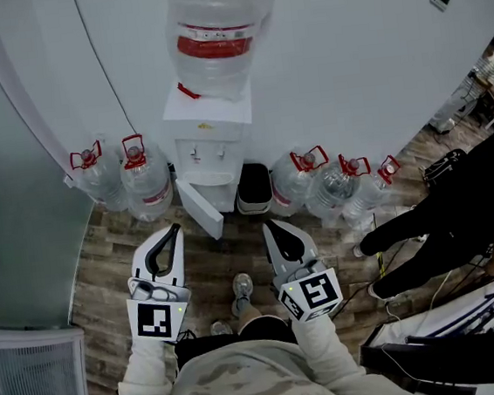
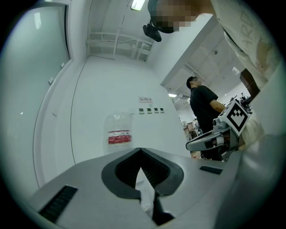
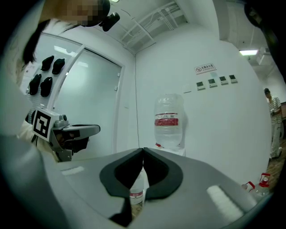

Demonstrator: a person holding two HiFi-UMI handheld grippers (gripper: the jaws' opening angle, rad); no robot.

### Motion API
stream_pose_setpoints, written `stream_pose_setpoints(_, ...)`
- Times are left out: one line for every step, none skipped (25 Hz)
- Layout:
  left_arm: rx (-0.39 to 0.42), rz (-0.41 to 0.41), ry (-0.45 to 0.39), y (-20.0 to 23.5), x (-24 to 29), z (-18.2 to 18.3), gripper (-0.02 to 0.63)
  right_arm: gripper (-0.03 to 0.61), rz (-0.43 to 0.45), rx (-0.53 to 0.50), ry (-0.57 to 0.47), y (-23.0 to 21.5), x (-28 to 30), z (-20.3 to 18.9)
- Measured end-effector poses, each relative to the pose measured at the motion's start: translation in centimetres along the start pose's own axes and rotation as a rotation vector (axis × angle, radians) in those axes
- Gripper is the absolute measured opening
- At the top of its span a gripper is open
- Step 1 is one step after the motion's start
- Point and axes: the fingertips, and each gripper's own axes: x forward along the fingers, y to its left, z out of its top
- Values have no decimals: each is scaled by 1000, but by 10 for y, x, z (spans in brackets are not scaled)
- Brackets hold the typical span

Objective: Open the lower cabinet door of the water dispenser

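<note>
Already ajar: lower cabinet door (image 1: 203, 209)

Left gripper (image 1: 177, 229) and right gripper (image 1: 266, 226) are pale grey shells with black-lined teardrop jaws, each carrying a white cube (image 1: 156, 320) printed with black square markers; the wearer has a cream long-sleeved sweatshirt (image 1: 240, 381) with faint lettering, dark trousers (image 1: 265, 328) and grey sneakers (image 1: 242, 287).

I'm in an office, it seems: a water dispenser (image 1: 209, 142) against a white wall (image 1: 347, 68), spare water jugs (image 1: 147, 187) on the wood-pattern floor (image 1: 227, 256), a glass partition (image 3: 96, 103), wall control panels (image 3: 216, 81).
</note>
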Motion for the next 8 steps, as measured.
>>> stream_pose_setpoints(1,1,0,0,0,1,3,9,-4,7,-4,-1,-1,0)
stream_pose_setpoints(1,3,-1,-1,-1,1,3,10,-7,11,-7,-2,-2,1)
stream_pose_setpoints(-1,4,-3,-1,-1,2,3,9,-8,10,-8,-2,-3,2)
stream_pose_setpoints(-3,5,-4,-1,-2,2,3,9,-8,6,-8,-2,-4,2)
stream_pose_setpoints(-6,6,-5,-1,-2,3,3,9,-8,1,-8,-2,-4,3)
stream_pose_setpoints(-8,7,-4,-1,-3,3,3,9,-9,-1,-8,-2,-5,4)
stream_pose_setpoints(-10,8,-3,-1,-3,3,3,9,-9,-3,-9,-1,-5,5)
stream_pose_setpoints(-10,9,-3,-1,-4,3,3,9,-10,-4,-10,-1,-6,5)
